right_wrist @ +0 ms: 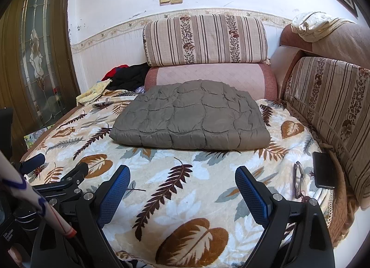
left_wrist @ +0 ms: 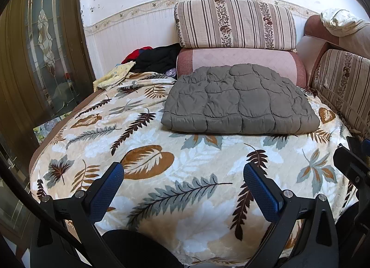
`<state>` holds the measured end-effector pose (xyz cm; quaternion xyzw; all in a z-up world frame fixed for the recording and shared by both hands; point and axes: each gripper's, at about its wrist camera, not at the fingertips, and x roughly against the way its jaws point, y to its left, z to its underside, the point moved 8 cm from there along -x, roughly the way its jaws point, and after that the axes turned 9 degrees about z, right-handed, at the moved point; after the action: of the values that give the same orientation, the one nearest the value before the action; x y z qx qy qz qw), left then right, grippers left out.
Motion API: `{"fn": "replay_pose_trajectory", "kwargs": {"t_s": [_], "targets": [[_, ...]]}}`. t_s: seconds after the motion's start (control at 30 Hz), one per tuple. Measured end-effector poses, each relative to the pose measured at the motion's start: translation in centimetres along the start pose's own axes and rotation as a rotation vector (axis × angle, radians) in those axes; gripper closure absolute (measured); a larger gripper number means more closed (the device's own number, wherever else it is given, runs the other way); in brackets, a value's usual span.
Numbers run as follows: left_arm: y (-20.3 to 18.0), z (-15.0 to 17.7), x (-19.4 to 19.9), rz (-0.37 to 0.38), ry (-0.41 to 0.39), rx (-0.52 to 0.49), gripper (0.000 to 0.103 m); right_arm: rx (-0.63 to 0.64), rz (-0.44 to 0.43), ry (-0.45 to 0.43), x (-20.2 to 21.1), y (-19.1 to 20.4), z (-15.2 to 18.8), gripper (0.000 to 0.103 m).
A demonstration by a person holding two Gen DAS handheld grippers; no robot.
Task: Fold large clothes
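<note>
**Inspector:** Report the position of the garment.

**Assistant:** The grey quilted jacket (left_wrist: 240, 99) lies folded into a flat, thick rectangle on the leaf-print blanket (left_wrist: 161, 175), towards the back of the sofa seat, close in front of the pink cushion (left_wrist: 235, 59). Whether it touches that cushion cannot be told from either view.

**Inspector:** Orientation?

**Assistant:** Its long axis runs left to right across the seat, roughly parallel to the backrest. One long bulging edge faces the cameras; I judge that to be the fold line. No collar or sleeve shows, so which end is the top cannot be told.

**Inspector:** The claws?

**Assistant:** The left claw (left_wrist: 183, 181) stands wide open with nothing between its blue pads, above the near blanket. The right claw (right_wrist: 182, 183) is likewise spread wide and empty. Both are well apart from the jacket.

**Inspector:** Risks from here?

**Assistant:** In my judgement, three. The padded layers look springy; a further fold gripped through only the top layer could let the bundle open. The plush blanket may bunch or be pinched along with the jacket if a claw comes in too low. On the right side, the glasses (right_wrist: 299, 181) and dark phone (right_wrist: 323, 171) lie near the seat edge; a wide sweep of the right claw could knock them.
</note>
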<state>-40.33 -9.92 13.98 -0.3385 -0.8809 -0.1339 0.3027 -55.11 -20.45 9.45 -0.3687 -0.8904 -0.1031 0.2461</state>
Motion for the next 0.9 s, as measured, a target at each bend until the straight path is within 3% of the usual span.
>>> {"fn": "replay_pose_trajectory", "kwargs": {"t_s": [0.43,0.53,0.73,0.9], "targets": [[0.3,0.6,-0.3,0.008,0.011,0.005,0.0,0.001,-0.004,0.005,-0.2,-0.1,0.3,0.008],[1.6,1.1,-1.8,0.018,0.05,0.049,0.0,-0.037,-0.01,0.034,-1.2,-1.0,0.6,0.008],[5.7,1.9,-5.3,0.008,0.144,0.196,0.0,-0.144,0.056,0.102,-4.2,-4.8,1.2,0.008],[7.6,2.5,-6.8,-0.025,0.187,0.234,0.0,-0.139,0.058,0.137,-5.3,-4.9,1.9,0.008]]}}
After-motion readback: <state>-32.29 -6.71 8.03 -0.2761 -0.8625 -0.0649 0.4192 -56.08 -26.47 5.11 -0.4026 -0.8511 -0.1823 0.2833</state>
